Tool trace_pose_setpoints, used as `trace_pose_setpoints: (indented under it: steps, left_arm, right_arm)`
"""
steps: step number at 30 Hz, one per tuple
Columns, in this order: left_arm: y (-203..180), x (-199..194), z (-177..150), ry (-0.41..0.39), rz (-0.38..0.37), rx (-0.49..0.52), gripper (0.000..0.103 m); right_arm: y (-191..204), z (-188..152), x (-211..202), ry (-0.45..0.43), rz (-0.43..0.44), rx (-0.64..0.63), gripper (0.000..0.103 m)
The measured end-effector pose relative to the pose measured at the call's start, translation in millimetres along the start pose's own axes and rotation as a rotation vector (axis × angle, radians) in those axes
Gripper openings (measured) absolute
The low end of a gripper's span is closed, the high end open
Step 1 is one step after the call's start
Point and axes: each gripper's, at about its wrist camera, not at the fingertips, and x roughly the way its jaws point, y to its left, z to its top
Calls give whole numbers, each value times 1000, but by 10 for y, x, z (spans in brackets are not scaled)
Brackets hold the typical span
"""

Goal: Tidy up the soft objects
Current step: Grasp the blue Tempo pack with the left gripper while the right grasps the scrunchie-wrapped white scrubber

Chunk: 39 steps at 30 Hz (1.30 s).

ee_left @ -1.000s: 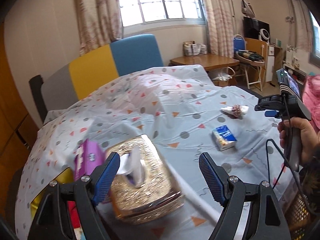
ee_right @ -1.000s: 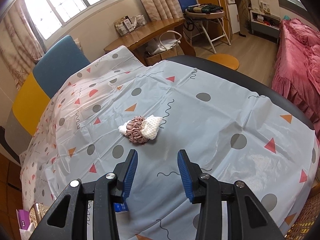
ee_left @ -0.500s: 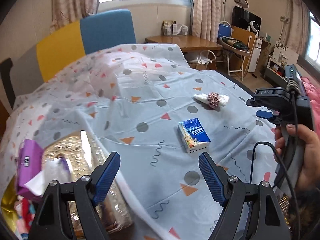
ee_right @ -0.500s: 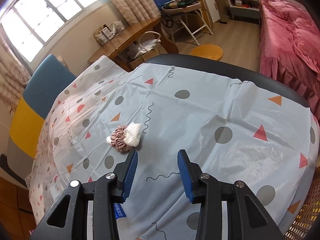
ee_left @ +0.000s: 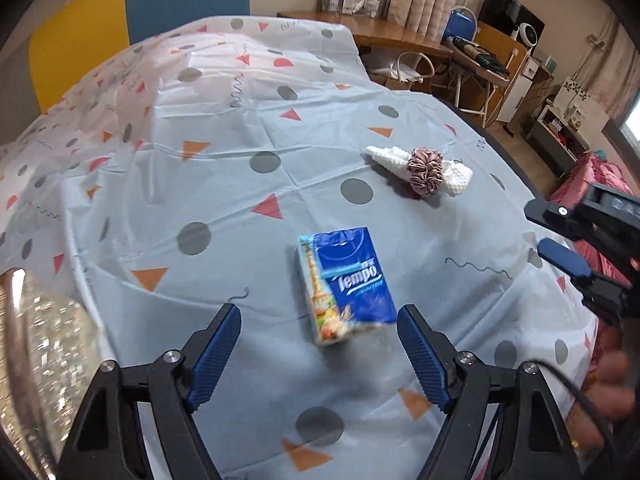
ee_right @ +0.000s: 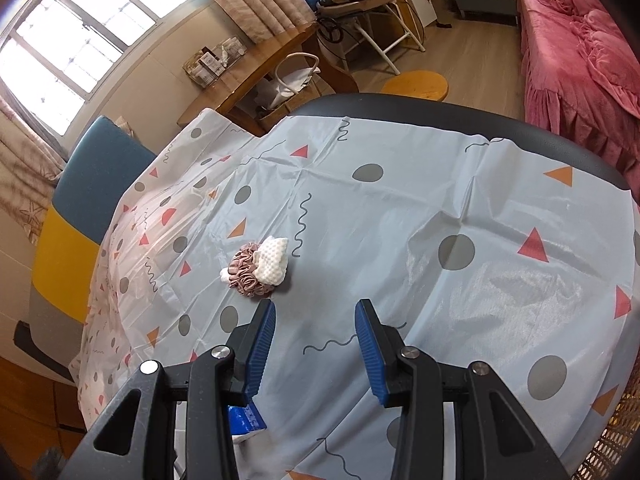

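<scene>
A blue Tempo tissue pack point(ee_left: 346, 283) lies on the patterned tablecloth point(ee_left: 224, 168), just ahead of and between the open fingers of my left gripper point(ee_left: 319, 338). A white knit cloth wrapped by a pink scrunchie point(ee_left: 425, 170) lies farther right; in the right wrist view the cloth and scrunchie point(ee_right: 258, 266) sit just ahead-left of my right gripper point(ee_right: 315, 330), which is open and empty above the cloth. A corner of the tissue pack point(ee_right: 246, 418) shows under its left finger. The right gripper also shows at the left wrist view's right edge point(ee_left: 576, 240).
A gold glittery tissue box point(ee_left: 40, 364) stands at the left edge. A blue and yellow chair point(ee_left: 120, 12) stands behind the table. A wooden desk point(ee_right: 256, 76), stool point(ee_right: 416, 84) and pink bed point(ee_right: 580, 40) stand beyond the table's dark edge point(ee_right: 440, 110).
My left gripper has swung right from the gold tissue box to over the Tempo pack and come closer. My right gripper has drifted nearer the scrunchie bundle. Both stay open.
</scene>
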Motion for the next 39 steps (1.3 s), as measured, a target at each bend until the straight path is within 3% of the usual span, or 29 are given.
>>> trace_pose_setpoints:
  steps: [8,11,13,18,23,26,32,35,36,38,39]
  left_arm:
    - [-42,452,178,77,1,-52,80]
    - [-39,492,165,61,20,-31,52]
    - [-23,436,109,58,-6,-9,52]
    - [115,116,-266,25,-25,13,52]
    - [174,-127,-867,-21,52,108,53]
    - [212,-157,-1035,-69,61,117,53]
    - [209,-127,-1089,-130,53,156,53]
    - [204,-113,-1063,-134,45,152,53]
    - [204,-104,-1056,-136,44,152,53]
    - [201,-101,-1060,-141,45,153,53]
    - [203,-105,-1067,-143,44,152,53]
  right_arm:
    - [73,-35,61,36,20,-21,42]
    - [93,-55,83,46,16,-35,42]
    - [93,-64,102,54,10,-39,42]
    - [72,-61,121,63,6,-43,42]
    - [125,-104,191,98,-11,-76,41]
    - [197,-149,239,118,-27,-122,41]
    - [467,-297,326,166,-30,-297,41]
    - [805,-301,350,130,-85,-547,42]
    - [892,-286,364,114,-100,-623,45]
    - [1068,-239,433,72,-168,-787,65]
    - [1149,-216,487,52,-199,-867,67]
